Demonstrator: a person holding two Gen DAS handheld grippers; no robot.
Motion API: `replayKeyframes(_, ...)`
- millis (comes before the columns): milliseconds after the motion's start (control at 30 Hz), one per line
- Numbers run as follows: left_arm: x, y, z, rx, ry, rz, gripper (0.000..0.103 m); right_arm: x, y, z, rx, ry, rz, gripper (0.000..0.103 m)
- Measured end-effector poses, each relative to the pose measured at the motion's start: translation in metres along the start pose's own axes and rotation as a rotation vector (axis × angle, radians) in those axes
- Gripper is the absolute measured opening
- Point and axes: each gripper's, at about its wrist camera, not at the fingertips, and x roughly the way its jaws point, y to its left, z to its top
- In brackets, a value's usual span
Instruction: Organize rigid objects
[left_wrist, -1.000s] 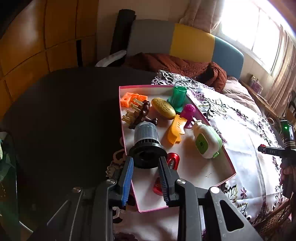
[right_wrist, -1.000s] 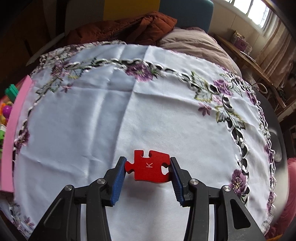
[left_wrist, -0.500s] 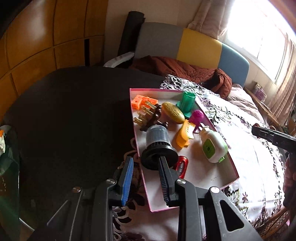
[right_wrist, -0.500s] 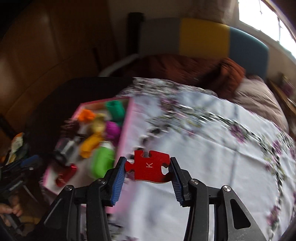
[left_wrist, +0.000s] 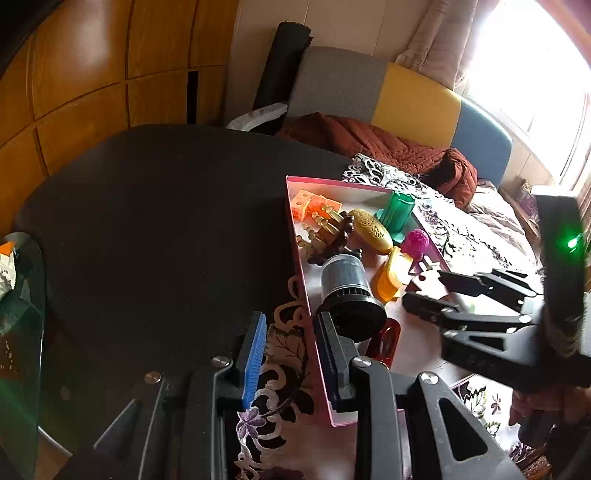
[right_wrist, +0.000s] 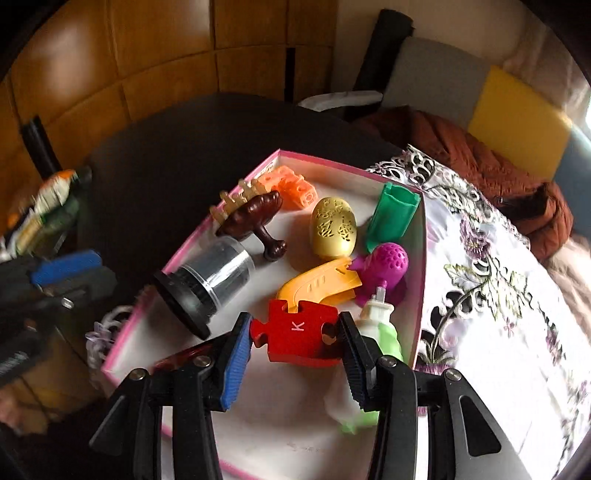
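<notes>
Left wrist view: left gripper (left_wrist: 290, 341) clenched, empty, beside pink box (left_wrist: 295, 258) wall, likely clearing way.
Right wrist view: right gripper (right_wrist: 293, 338) grasping red puzzle piece (right_wrist: 297, 332) above box floor, ready for drop among toys.

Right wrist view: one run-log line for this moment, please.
right gripper: shut on red puzzle piece | position: above pink-rimmed box | left gripper: shut, empty

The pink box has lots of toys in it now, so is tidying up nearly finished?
Nearly. The pink box already holds the gold egg, green cup and others. The right gripper holds the red puzzle piece over the box, not yet dropped. The left gripper holds nothing.
</notes>
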Motion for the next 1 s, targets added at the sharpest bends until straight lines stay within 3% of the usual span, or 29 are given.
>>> replayKeyframes(533,-0.001,-0.002,0.001,-0.001,-0.008,0.022,0.030,0.001,0.006,-0.003,-0.004,-0.016,-0.024,0.050)
replayKeyframes(733,-0.006,-0.006,0.000,0.005,-0.017,0.041,0.033,-0.013,0.005,-0.006,0.045,-0.068,-0.006,0.056)
replayKeyframes(867,-0.010,-0.011,-0.001,0.011,-0.032,0.065,0.038,-0.029,0.000,-0.010,0.105,-0.127,-0.019,0.067)
replayKeyframes(1000,-0.017,-0.018,-0.002,0.021,-0.062,0.111,0.043,-0.045,-0.010,-0.018,0.201,-0.171,-0.085,0.080)
